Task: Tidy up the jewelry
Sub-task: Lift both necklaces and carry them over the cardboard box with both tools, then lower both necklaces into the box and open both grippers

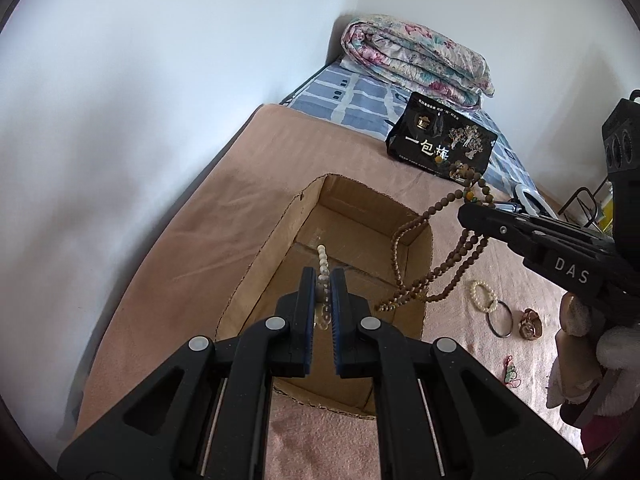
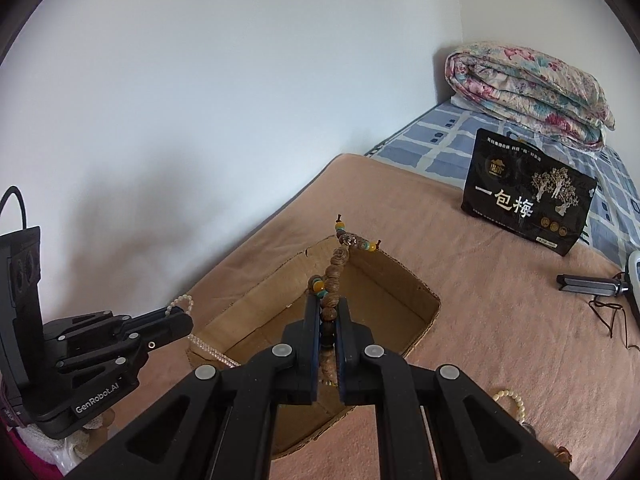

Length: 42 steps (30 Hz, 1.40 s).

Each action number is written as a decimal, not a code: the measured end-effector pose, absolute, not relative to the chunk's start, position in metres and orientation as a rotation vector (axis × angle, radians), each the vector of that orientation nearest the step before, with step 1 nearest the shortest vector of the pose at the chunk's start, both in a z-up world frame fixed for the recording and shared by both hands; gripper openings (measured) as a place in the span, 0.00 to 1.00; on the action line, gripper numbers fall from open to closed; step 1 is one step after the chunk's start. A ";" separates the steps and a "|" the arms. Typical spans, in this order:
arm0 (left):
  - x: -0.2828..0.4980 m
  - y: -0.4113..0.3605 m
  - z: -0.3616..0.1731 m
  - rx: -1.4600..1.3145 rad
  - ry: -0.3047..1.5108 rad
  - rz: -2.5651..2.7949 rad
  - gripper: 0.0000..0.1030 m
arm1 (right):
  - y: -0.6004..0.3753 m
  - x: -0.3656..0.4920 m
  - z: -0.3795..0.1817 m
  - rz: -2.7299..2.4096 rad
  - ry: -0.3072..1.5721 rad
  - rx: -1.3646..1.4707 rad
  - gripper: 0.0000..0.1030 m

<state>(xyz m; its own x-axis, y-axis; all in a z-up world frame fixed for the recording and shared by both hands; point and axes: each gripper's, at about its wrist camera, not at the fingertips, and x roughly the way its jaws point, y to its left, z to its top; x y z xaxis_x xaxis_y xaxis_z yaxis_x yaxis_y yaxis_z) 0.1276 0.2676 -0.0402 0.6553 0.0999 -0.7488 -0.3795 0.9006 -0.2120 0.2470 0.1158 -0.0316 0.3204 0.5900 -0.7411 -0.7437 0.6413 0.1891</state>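
hanging over the box (image 1: 416,236), pearls (image 1: 322,264) and wood beads (image 2: 334,276) are clamped by left gripper (image 1: 323,280) and right gripper (image 2: 329,312) for dropping in.

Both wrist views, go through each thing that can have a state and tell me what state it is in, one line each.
Cardboard box: open-topped, on the pink blanket.
Left gripper: jaws shut on the pearl strand.
Pearl strand: held above the box.
Right gripper: jaws shut on the wooden bead necklace.
Wooden bead necklace: dangling over the box's rim.
Black pouch: standing upright.
Floral quilt: folded.
Cream bead bracelet: lying loose on the blanket.
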 end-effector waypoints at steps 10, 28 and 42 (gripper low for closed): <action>0.135 0.266 -0.064 -0.370 0.888 0.270 0.05 | 0.121 0.256 -0.064 0.844 0.947 -0.216 0.04; 0.144 0.266 -0.094 -0.370 0.989 0.273 0.05 | 0.124 0.262 -0.097 0.818 1.030 -0.218 0.04; 0.145 0.263 -0.094 -0.354 0.990 0.276 0.35 | 0.122 0.257 -0.094 0.814 1.014 -0.237 0.31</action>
